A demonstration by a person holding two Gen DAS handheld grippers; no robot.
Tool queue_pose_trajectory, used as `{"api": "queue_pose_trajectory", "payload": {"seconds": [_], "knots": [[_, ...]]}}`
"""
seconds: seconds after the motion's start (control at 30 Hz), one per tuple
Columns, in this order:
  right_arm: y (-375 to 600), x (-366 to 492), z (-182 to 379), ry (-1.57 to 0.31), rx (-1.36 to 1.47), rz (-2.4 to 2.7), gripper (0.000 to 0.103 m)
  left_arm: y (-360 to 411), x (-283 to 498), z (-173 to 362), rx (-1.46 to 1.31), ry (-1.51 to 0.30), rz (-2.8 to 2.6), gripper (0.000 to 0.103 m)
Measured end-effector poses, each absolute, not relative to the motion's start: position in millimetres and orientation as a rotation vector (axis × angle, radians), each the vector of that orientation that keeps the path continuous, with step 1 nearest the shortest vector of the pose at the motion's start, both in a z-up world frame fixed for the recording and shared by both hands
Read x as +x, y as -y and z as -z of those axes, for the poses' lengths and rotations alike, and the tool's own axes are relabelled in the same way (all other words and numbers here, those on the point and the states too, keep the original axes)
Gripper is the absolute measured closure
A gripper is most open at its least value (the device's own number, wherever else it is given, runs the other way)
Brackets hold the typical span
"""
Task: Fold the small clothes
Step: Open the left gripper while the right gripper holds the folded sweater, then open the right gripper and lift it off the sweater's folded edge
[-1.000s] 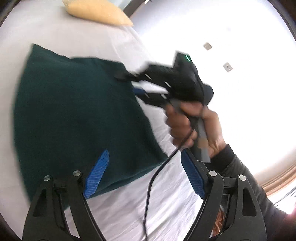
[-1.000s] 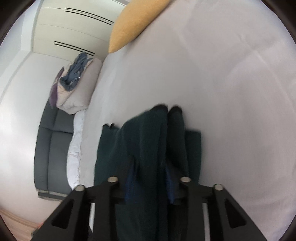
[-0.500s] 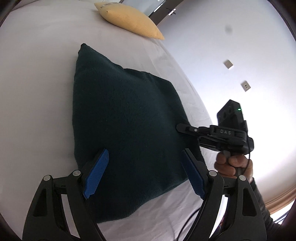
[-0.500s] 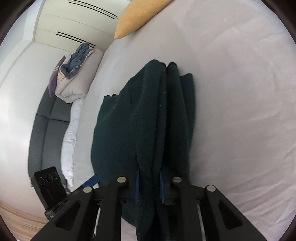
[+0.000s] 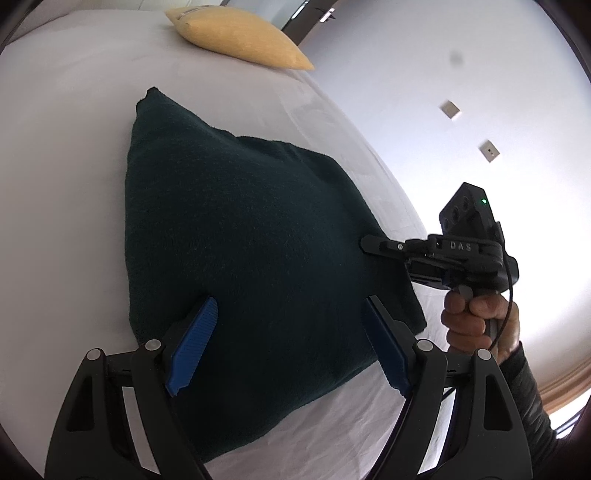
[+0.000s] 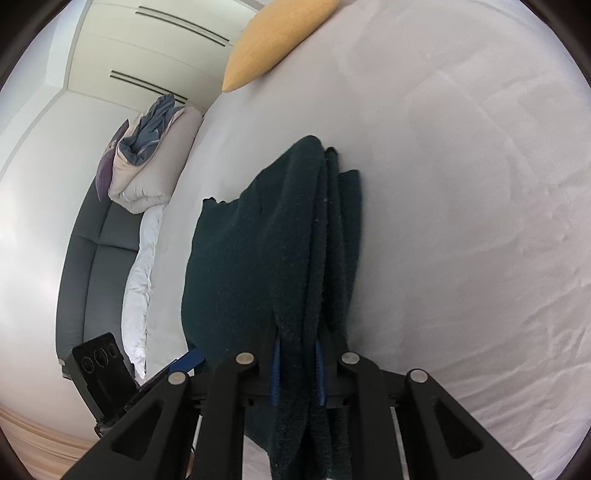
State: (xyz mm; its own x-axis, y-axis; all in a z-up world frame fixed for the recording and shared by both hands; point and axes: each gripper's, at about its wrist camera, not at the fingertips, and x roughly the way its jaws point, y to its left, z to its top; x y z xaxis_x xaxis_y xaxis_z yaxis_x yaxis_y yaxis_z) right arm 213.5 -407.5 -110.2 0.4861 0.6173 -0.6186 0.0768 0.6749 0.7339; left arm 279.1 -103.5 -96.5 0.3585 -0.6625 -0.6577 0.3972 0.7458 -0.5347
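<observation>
Garment: dark green folded fleece cloth (image 5: pixel 240 258), flat on the white bedsheet (image 5: pixel 66 147), centre of the left wrist frame.
Right gripper (image 6: pixel 297 373): clenched on the cloth's stacked edge at lower centre.
Left gripper (image 5: pixel 288 350): spread wide above the cloth, bottom of frame.
Yellow pillow (image 5: pixel 236 35): top of frame, well apart from the cloth.
Bedding pile (image 6: pixel 147 158): upper left, on a grey sofa (image 6: pixel 92 266).

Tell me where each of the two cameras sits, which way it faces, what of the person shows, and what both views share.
Left wrist: rides the left gripper, jaws open, looking down over the dark green garment on the white bed; shows the right hand holding the right gripper.
Right wrist: rides the right gripper, shut on the garment's bunched edge, facing along the bed; no hand shows.
Shared: garment, bed, yellow pillow.
</observation>
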Motion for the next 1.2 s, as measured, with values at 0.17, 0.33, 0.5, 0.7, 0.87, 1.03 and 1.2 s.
{"api": "queue_pose_trajectory", "payload": {"seconds": [0.17,0.33,0.5,0.7,0.87,1.03,1.2], "knots": [[425.4,205.5,147.7,-1.006,0.934,-0.381,0.088,101.2,269.6,107.7,-0.266,-0.998,0.704,0.024],[416.1,185.8,128.2,-0.997,0.945,-0.41,0.08,89.4,270.9,114.4,-0.285,-1.006,0.711,0.024],[384.4,163.4,109.3,-1.039,0.792,-0.426,0.074,81.0,263.7,117.1,-0.289,-1.005,0.705,0.024],[393.1,153.6,132.3,-1.054,0.801,-0.381,0.094,83.8,249.7,122.1,-0.197,-0.977,0.717,0.024],[398.7,144.7,142.1,-1.034,0.839,-0.406,0.094,84.0,236.9,123.8,-0.163,-0.946,0.714,0.024],[395.0,138.8,133.6,-1.029,0.8,-0.389,0.092,81.7,232.3,125.4,-0.16,-0.942,0.713,0.024],[401.7,143.3,151.6,-1.008,0.861,-0.421,0.096,87.0,224.8,125.5,-0.113,-0.925,0.704,0.024]]}}
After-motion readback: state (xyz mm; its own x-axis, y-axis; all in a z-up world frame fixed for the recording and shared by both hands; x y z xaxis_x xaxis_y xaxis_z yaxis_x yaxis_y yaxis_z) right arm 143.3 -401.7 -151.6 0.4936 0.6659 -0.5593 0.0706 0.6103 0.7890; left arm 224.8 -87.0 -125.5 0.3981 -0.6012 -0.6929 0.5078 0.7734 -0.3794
